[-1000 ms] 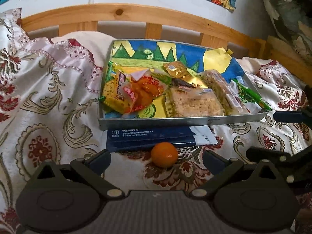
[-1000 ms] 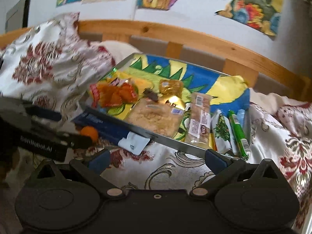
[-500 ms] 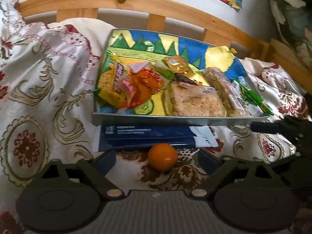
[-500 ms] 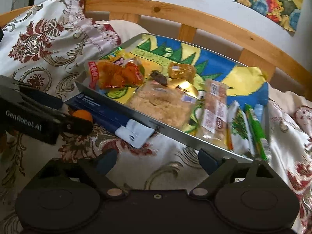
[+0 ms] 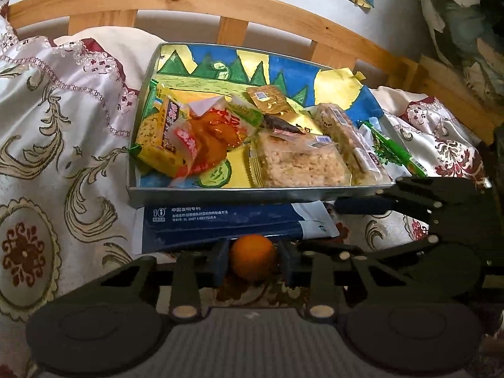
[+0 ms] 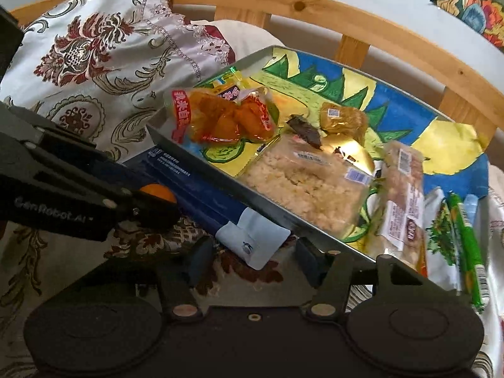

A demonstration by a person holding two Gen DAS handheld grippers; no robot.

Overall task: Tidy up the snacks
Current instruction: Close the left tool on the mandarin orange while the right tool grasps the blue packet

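A small orange (image 5: 252, 261) lies on the patterned bedspread just in front of a flat dark-blue packet (image 5: 220, 223). My left gripper (image 5: 253, 263) is closing on the orange, and both pads meet its sides. From the right wrist view the left gripper (image 6: 148, 208) covers most of the orange (image 6: 157, 193). My right gripper (image 6: 255, 263) is closing too, its fingers either side of the packet's pale end (image 6: 252, 242) without touching it. Behind the packet stands a metal tray (image 5: 252, 193) holding several wrapped snacks, among them a rice cake (image 5: 299, 163).
The tray has a painted paper liner and leans on the bedding. A wooden bed rail (image 5: 220, 3) runs behind it, and a floral pillow (image 6: 104, 41) rises at the left. Green packets (image 6: 463, 230) lie at the tray's right end.
The left jaws have come in from wide open to the orange's sides. The right gripper has moved down and in toward the packet's pale end, with its jaws narrowing.
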